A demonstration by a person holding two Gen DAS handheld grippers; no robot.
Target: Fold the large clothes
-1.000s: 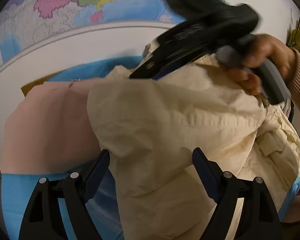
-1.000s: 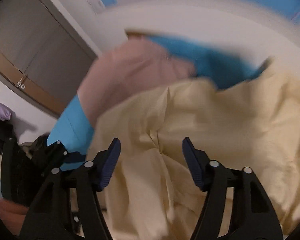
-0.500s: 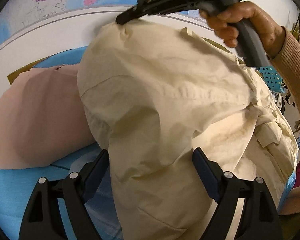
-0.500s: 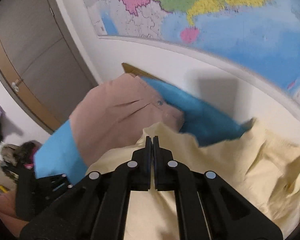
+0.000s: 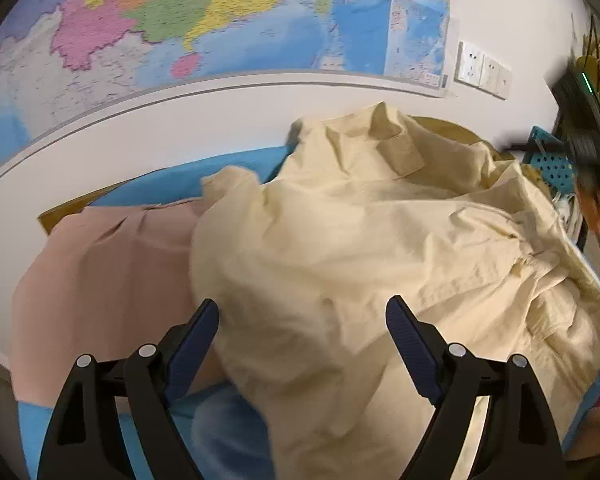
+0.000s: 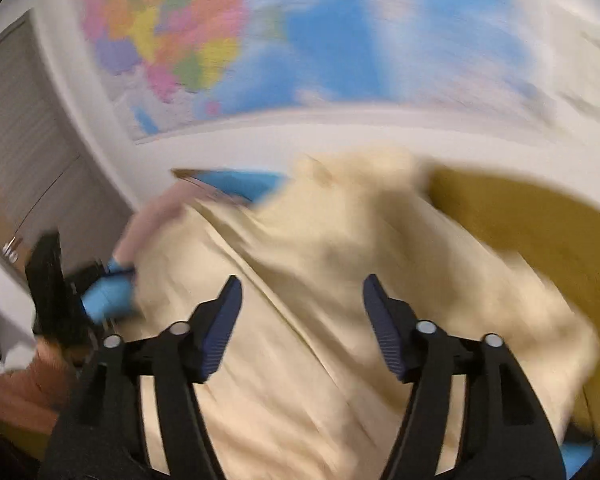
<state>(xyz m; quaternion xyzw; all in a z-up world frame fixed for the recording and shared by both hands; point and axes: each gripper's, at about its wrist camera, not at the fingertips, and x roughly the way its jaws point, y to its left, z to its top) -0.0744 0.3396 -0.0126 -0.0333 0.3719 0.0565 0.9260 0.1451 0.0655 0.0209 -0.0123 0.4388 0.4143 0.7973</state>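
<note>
Released cream shirt (image 5: 340, 248) under opening right tongs (image 6: 302, 320)

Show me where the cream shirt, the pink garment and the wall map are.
cream shirt (image 5: 380, 240), left wrist view, middle of its crumpled body
pink garment (image 5: 108, 272), left wrist view, its flat middle
wall map (image 5: 220, 12), left wrist view, coloured land area

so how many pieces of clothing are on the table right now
2: a cream shirt heaped in the middle and a pink garment flat to its left, partly under it. More may be hidden beneath.
</note>
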